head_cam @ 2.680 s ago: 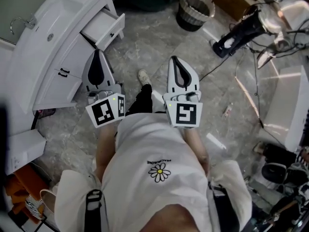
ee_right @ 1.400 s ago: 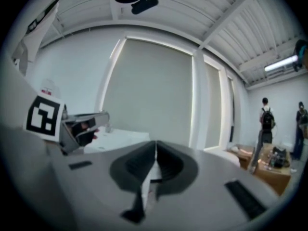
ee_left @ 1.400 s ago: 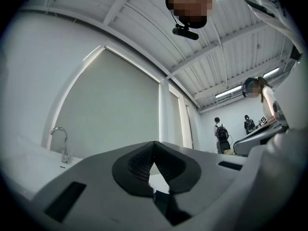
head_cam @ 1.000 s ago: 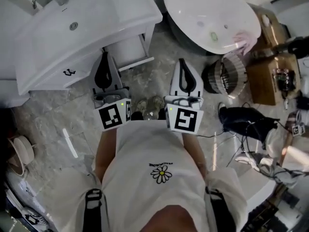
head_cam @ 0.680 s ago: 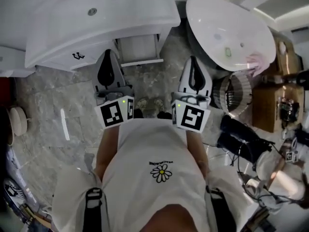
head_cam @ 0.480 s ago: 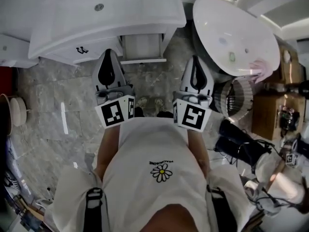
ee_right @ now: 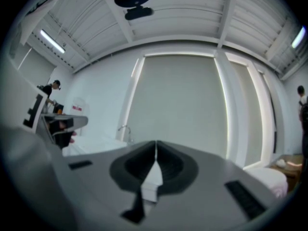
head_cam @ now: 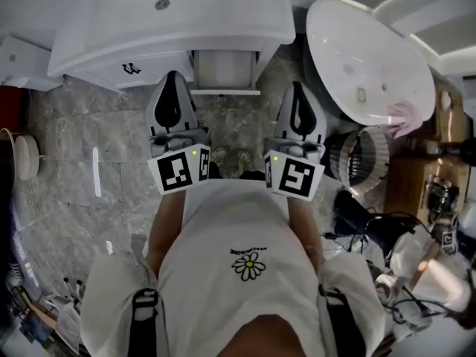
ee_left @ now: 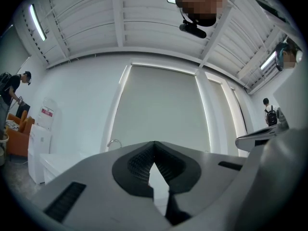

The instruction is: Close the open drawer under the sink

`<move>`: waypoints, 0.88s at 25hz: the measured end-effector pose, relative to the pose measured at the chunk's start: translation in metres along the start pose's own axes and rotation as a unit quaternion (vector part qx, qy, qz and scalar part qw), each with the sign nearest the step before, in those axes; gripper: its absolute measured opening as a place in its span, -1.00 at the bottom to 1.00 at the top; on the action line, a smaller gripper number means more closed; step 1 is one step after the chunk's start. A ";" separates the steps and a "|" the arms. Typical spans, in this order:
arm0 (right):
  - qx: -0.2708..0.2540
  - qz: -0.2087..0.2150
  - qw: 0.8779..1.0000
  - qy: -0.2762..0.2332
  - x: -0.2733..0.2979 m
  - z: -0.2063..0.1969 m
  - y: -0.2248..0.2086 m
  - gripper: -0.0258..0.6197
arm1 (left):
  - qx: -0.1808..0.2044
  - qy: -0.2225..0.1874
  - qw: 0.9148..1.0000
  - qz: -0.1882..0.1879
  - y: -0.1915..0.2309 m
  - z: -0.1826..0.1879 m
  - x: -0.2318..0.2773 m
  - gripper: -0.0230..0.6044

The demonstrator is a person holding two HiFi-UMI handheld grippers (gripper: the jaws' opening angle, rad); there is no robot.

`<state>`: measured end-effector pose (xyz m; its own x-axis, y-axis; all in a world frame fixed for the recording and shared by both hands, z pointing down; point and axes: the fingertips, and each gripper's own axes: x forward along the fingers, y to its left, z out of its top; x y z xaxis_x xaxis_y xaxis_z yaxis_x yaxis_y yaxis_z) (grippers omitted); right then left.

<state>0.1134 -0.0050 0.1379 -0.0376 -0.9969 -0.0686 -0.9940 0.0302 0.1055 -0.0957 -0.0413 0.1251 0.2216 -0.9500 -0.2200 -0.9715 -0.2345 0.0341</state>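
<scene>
Shifting since a second ago, the sink cabinet (head_cam: 171,13) is now sitting squarely ahead in the head view, its open drawer (head_cam: 225,71) jutting out over the grey marble floor (head_cam: 67,162), between the tips of the left gripper (head_cam: 172,76) and the right gripper (head_cam: 297,88); a white bathtub (head_cam: 368,58) is lying to the right. In the left gripper view the jaws are pressing together on nothing, facing a tap (ee_left: 114,142) and a pale wall (ee_left: 161,105). In the right gripper view the jaws are likewise clenched empty, facing the same tap under a ribbed ceiling (ee_right: 192,18)

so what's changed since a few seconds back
The person has turned to face the sink: the open drawer, earlier up at the left, now lies straight ahead between the left gripper and right gripper. Unchanged: both shut and empty, drawer still open.
</scene>
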 end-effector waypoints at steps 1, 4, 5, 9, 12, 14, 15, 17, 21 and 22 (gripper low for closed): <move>0.004 0.004 1.000 -0.003 -0.003 0.005 0.005 -0.83 | 0.000 -0.003 1.000 -0.003 0.002 0.006 -0.003 -0.86; 0.011 0.021 1.000 -0.002 0.013 -0.005 0.015 -0.83 | 0.003 0.001 1.000 -0.013 0.003 -0.007 0.011 -0.86; 0.016 0.027 0.999 0.005 0.020 -0.014 0.018 -0.83 | 0.001 0.008 1.000 -0.016 0.003 -0.019 0.018 -0.86; 0.016 0.066 0.997 0.034 0.044 -0.060 0.024 -0.83 | -0.012 0.036 0.999 -0.019 0.000 -0.076 0.035 -0.86; 0.013 0.080 0.996 0.034 0.059 -0.087 0.029 -0.83 | -0.004 0.044 0.999 -0.017 0.003 -0.108 0.045 -0.86; 0.003 0.085 0.996 0.035 0.069 -0.110 0.030 -0.83 | 0.002 0.049 0.999 -0.016 0.001 -0.132 0.049 -0.86; -0.008 0.086 0.996 0.034 0.076 -0.124 0.031 -0.83 | 0.004 0.051 0.999 -0.017 -0.001 -0.147 0.052 -0.86; -0.014 0.086 0.996 0.033 0.087 -0.152 0.037 -0.83 | 0.007 0.057 0.998 -0.019 -0.003 -0.178 0.054 -0.86; 0.013 0.085 0.995 0.047 0.088 -0.203 0.052 -0.83 | 0.007 0.079 0.997 -0.015 -0.002 -0.231 0.037 -0.86; 0.013 0.084 0.995 0.050 0.087 -0.214 0.055 -0.83 | 0.008 0.084 0.996 -0.015 -0.002 -0.243 0.033 -0.86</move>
<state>0.0779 -0.1059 0.3500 -0.1949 -0.9797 0.0473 -0.9768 0.1982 0.0814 -0.0666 -0.1220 0.3545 0.2596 -0.9641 -0.0552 -0.9653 -0.2608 0.0151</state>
